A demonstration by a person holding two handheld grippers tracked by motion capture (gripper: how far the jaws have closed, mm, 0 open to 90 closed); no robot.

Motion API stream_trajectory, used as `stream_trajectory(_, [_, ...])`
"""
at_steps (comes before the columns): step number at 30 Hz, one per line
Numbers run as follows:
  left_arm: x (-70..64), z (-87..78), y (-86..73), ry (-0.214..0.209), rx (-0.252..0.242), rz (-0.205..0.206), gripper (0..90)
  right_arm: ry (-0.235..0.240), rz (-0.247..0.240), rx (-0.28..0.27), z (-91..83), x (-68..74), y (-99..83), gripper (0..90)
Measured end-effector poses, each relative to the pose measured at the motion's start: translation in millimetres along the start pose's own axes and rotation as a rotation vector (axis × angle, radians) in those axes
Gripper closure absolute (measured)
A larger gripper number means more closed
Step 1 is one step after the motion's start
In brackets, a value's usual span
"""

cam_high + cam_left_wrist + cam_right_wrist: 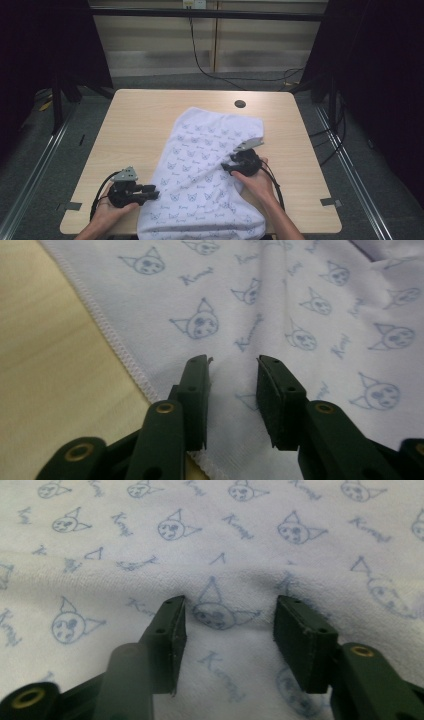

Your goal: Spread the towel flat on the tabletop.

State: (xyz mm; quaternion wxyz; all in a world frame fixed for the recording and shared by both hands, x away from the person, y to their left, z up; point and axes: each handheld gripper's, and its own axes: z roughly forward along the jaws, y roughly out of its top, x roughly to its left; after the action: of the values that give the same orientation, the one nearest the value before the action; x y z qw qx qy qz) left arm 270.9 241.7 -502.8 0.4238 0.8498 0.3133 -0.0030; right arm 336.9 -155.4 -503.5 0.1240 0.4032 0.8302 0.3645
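Desk (140,120) of pale wood is carrying a white printed towel (210,170), lying diagonally from the far right toward the near edge. Right gripper (227,167) is resting over its middle, jaws open. Left gripper (154,189) is hovering at its near-left hem, jaws open too.

Bare table (145,115) around the towel (210,165)

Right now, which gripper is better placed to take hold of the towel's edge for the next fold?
Left, probably. The left gripper sits open at the towel's stitched hem, near its left side edge. The right gripper, also open, is over the towel's patterned middle, away from any edge.
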Motion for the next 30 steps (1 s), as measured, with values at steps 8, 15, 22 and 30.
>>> stream_trajectory(8, [18.2,2.2,14.1,0.057,-0.049,-0.029,58.5,0.04,-0.015,-0.011,-9.0,12.7,-1.2,43.9])
stream_trajectory(15, [34.4,25.4,32.0,0.078,-0.046,-0.047,59.0,0.024,-0.03,-0.017,-45.2,13.8,-31.4,44.6])
stream_trajectory(22, [29.4,34.3,38.9,0.091,-0.034,-0.016,54.4,-0.002,0.014,0.009,-70.7,6.9,-66.2,46.3])
stream_trajectory(30, [15.5,35.0,32.8,0.064,-0.034,0.018,53.4,-0.059,0.001,0.02,-108.1,14.8,-102.4,49.4])
